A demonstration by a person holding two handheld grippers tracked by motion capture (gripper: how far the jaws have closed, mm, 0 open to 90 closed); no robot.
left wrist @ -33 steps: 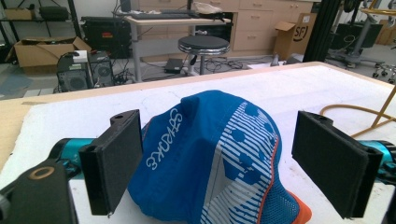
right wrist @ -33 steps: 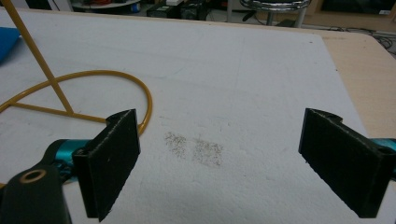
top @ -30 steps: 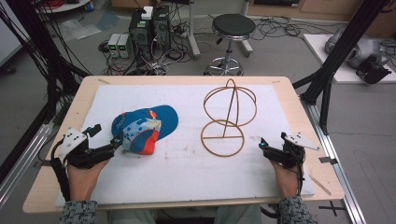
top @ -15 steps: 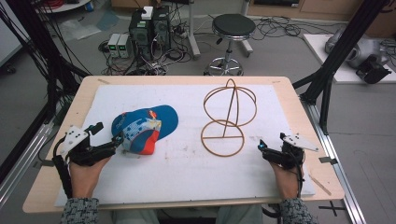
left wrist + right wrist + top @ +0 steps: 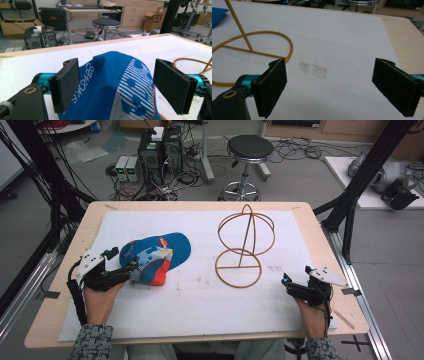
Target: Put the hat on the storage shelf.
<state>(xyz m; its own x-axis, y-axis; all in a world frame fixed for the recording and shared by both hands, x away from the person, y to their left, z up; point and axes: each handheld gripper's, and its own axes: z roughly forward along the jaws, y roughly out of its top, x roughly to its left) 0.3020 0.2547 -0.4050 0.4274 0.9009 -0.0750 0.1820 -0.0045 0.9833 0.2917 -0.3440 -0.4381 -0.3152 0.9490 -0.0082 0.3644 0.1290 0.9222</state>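
I am sitting at a light wooden table (image 5: pixel 320 227) covered by a white sheet (image 5: pixel 200 300), holding a two-jaw claw in each hand. My left gripper (image 5: pixel 131 268) sits at the lower left of the high view, my left hand (image 5: pixel 100 297) wrapped around its black body, and its jaws stand wide apart on either side of a blue baseball cap with white stripes, white lettering and an orange-red edge (image 5: pixel 155 256). In the left gripper view the cap (image 5: pixel 117 87) fills the lower middle of the frame, bulging up between the two black pads (image 5: pixel 65 83); the pads flank the fabric, but I cannot tell whether either one touches it. My right gripper (image 5: pixel 286 282) rests at the lower right of the high view, held by my right hand (image 5: pixel 312 312), and its jaws are also spread wide, with bare white sheet between them. In the right gripper view a faint brownish smudge (image 5: pixel 313 68) marks the sheet near the middle of the frame. A yellow wire stand with a round base ring and a ball-shaped frame on top (image 5: pixel 245 245) stands upright in the centre of the high view, well apart from the cap and near my right gripper; its base ring (image 5: pixel 254 51) curves through the upper left of the right gripper view. Beyond the table, at the top of the high view, a black round stool (image 5: pixel 250 150) stands on the floor.
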